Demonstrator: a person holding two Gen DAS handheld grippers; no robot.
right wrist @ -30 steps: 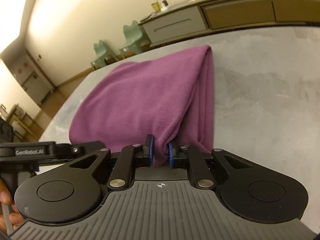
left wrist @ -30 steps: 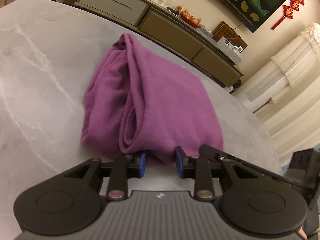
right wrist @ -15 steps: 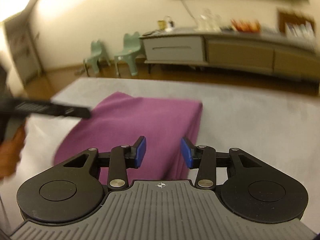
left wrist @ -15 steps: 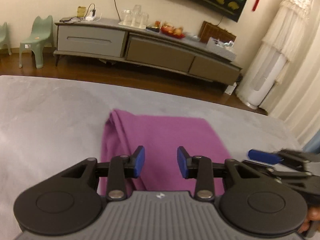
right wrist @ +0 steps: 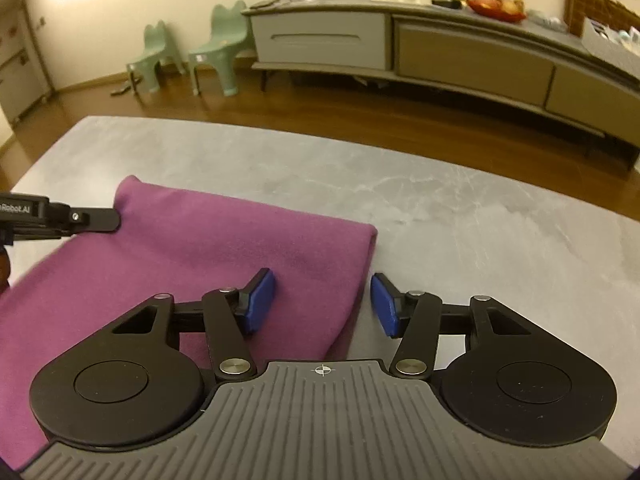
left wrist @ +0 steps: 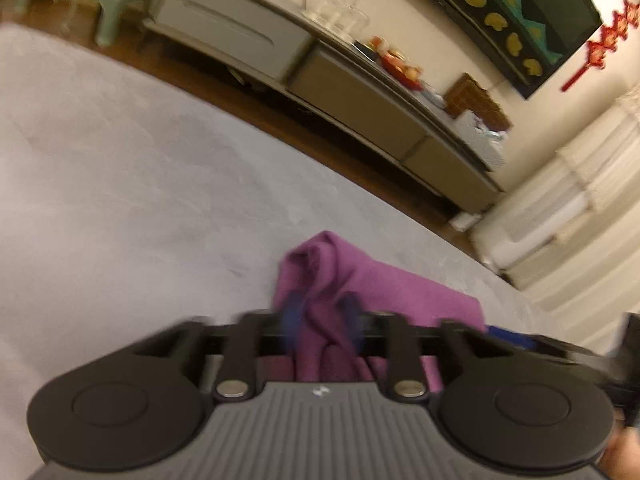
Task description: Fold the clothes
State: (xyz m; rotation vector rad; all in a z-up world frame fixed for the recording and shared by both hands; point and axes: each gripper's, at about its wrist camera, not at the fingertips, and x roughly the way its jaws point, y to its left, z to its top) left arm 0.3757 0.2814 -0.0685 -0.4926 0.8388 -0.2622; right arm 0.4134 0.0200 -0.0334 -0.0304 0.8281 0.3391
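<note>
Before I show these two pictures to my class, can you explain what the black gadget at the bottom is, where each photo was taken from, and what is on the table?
No robot here: a person holds a two-finger gripper in each hand, each with a camera looking along its fingers. One picture is from the left gripper, the other from the right gripper. On the grey table lies a folded purple cloth. In the blurred left view, a bunched fold sits between blue pads; whether they grip it is unclear. The right gripper is open, straddling the cloth's edge, holding nothing. Behind are a long cabinet and green chairs.
</note>
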